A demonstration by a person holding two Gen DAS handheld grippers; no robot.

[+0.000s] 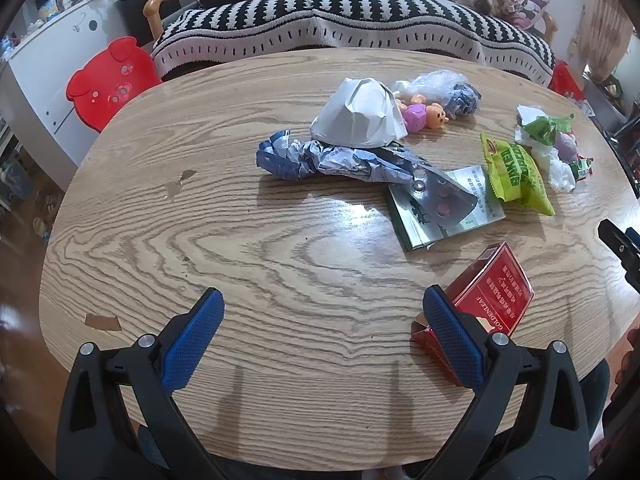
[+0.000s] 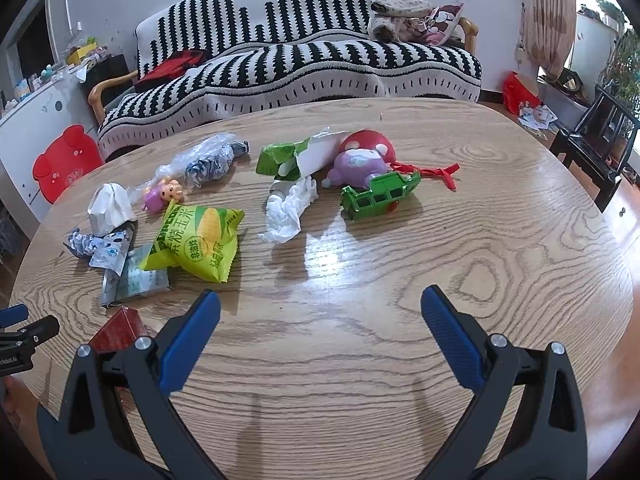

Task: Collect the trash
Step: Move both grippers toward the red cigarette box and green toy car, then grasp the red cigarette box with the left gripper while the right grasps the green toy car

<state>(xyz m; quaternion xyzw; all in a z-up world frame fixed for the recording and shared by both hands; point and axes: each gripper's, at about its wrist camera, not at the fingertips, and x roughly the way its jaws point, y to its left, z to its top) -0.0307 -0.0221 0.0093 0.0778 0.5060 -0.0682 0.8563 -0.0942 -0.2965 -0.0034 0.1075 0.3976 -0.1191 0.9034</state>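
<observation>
Bare wooden table (image 2: 360,360) between 2 wide-spread grippers, left gripper (image 1: 322,312) and right gripper (image 2: 320,308)

Crumpled wrappers (image 2: 196,244) scattered on tabletop (image 2: 400,320)

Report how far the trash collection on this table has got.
Nothing looks collected yet. Both the left gripper and right gripper are open and empty above the wooden table. Left to gather: the red box, yellow snack bag, crumpled white tissue, blue-and-white wrapper, blister pack and white paper wad. No bin is in view.
</observation>
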